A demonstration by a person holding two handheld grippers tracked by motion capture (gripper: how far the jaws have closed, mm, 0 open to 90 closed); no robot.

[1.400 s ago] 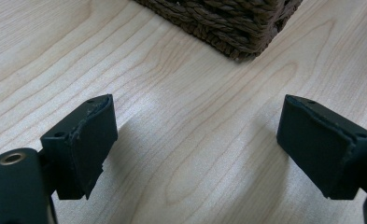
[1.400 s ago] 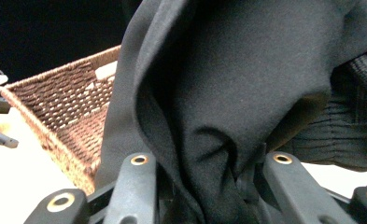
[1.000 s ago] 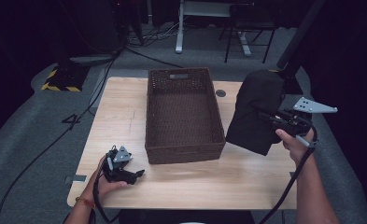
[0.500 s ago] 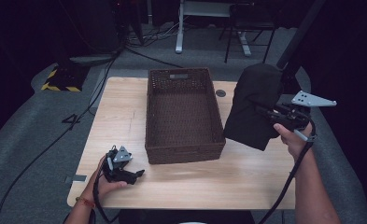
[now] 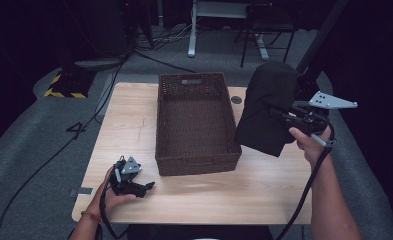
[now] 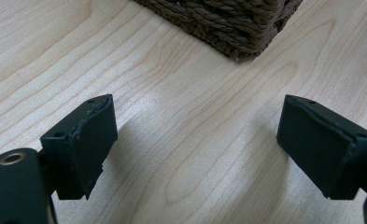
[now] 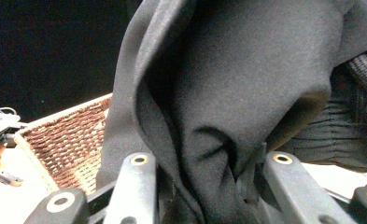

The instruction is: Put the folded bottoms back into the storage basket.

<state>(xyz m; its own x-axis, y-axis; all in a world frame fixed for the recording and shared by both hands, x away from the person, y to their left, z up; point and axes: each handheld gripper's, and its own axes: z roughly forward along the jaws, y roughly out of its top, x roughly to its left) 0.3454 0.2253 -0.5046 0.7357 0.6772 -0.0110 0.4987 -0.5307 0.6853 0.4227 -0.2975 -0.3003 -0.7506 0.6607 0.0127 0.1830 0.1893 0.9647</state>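
Right gripper (image 5: 290, 119) clamped on black garment (image 5: 264, 112), lifted beside wicker basket (image 5: 194, 125): carry it clear over the rim before lowering. Left gripper (image 5: 143, 188) rests, jaws apart.

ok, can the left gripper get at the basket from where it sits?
Probably yes. The left gripper rests open on the table near the basket's front corner, with bare wood between them.

From my high view the room is dark and only the table (image 5: 134, 125) is lit, from above. The picture is soft and grainy. My left gripper view is bright, sharp on the wood, with soft shadows. My right gripper view is dim, its near cloth (image 7: 246, 93) slightly blurred.
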